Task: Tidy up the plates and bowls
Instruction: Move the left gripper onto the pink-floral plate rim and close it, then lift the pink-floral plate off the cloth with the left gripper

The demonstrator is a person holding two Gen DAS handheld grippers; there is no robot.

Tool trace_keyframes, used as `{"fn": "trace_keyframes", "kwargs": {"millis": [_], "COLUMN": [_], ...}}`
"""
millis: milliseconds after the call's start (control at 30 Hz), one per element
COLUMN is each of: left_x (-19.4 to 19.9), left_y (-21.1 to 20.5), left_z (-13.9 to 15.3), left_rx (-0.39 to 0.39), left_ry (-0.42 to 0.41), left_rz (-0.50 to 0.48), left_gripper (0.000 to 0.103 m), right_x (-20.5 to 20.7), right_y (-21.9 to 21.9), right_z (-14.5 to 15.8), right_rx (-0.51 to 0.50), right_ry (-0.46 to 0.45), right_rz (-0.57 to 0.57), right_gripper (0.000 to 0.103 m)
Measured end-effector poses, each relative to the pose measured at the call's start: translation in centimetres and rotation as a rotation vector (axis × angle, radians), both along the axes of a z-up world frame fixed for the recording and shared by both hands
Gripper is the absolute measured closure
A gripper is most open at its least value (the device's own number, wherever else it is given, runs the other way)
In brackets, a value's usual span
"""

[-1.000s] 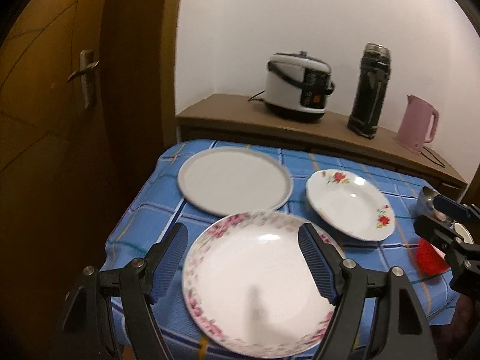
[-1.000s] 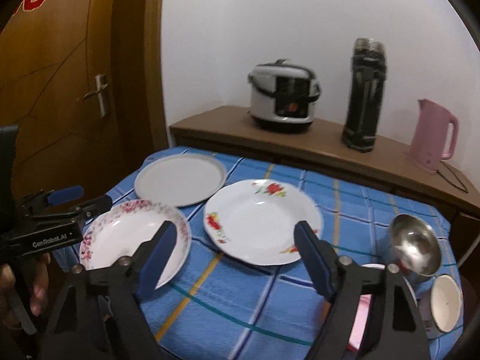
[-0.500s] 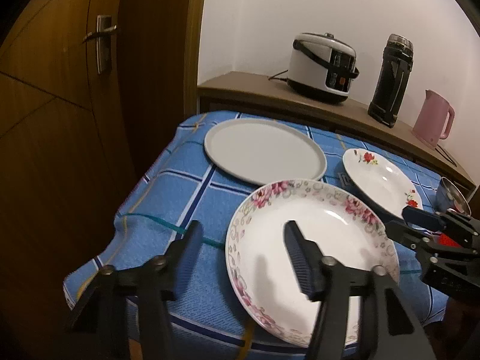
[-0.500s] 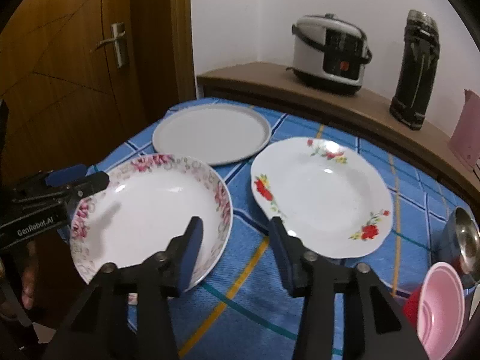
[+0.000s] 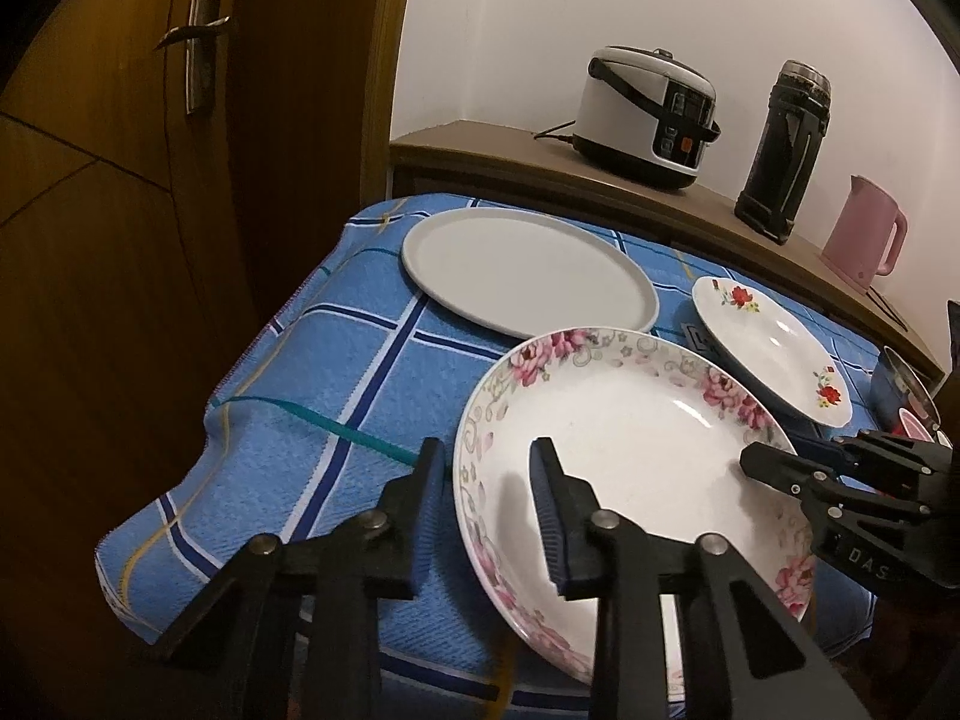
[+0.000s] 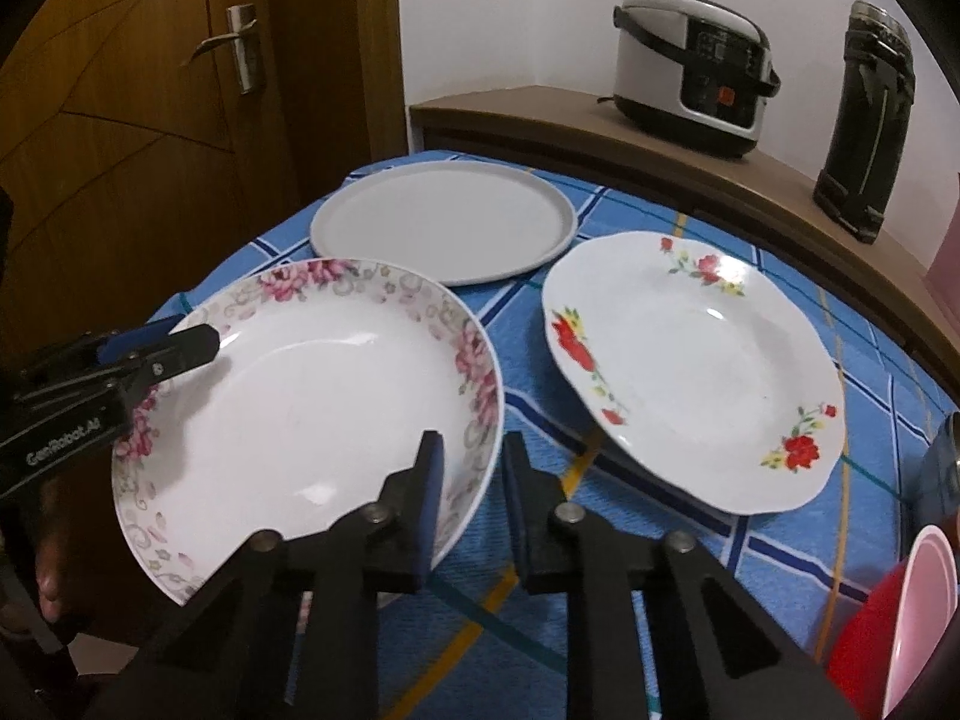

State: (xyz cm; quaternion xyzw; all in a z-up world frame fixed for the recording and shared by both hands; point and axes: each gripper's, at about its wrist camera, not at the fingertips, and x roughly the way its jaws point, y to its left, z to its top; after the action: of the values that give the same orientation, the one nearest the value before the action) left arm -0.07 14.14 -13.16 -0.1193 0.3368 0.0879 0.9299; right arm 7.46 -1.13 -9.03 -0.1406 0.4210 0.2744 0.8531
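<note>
A pink-flowered plate (image 5: 630, 456) lies at the near edge of the blue checked table; it also shows in the right wrist view (image 6: 312, 384). My left gripper (image 5: 489, 468) straddles its left rim, jaws narrowed but not clamped. My right gripper (image 6: 471, 468) straddles its right rim the same way. A plain grey plate (image 5: 528, 270) lies behind it, also in the right wrist view (image 6: 444, 222). A red-flowered plate (image 6: 690, 366) lies to the right, also in the left wrist view (image 5: 774, 348).
A steel bowl (image 5: 900, 384) and red and pink bowls (image 6: 900, 612) sit at the table's right edge. A rice cooker (image 5: 648, 114), black flask (image 5: 786, 150) and pink kettle (image 5: 864, 234) stand on the wooden shelf behind. A wooden door (image 5: 120, 180) is at left.
Both grippers have moved in onto opposite rims of the pink-flowered plate, and their jaws have narrowed from wide open.
</note>
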Motion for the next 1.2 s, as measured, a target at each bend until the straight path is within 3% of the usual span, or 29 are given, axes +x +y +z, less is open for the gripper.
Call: {"fn": "trace_keyframes", "kwargs": {"millis": [367, 467, 1200], "left_x": [0.2, 0.2, -0.5], "left_y": [-0.4, -0.2, -0.2], "left_z": [-0.6, -1.0, -0.2], "left_rx": [0.002, -0.014, -0.038], "left_ry": [0.008, 0.023, -0.022], "left_rz": [0.006, 0.023, 0.034], "left_gripper": [0.073, 0.08, 0.08], "right_x": [-0.1, -0.3, -1.0], "right_y": [-0.1, 0.1, -0.5], "right_z": [-0.1, 0.0, 1.3], "right_rx": [0.024, 0.017, 0.048], "right_ry": [-0.002, -0.015, -0.065], "right_rz": [0.002, 0.002, 0.003], "right_gripper": [0.087, 0.087, 0.088]}}
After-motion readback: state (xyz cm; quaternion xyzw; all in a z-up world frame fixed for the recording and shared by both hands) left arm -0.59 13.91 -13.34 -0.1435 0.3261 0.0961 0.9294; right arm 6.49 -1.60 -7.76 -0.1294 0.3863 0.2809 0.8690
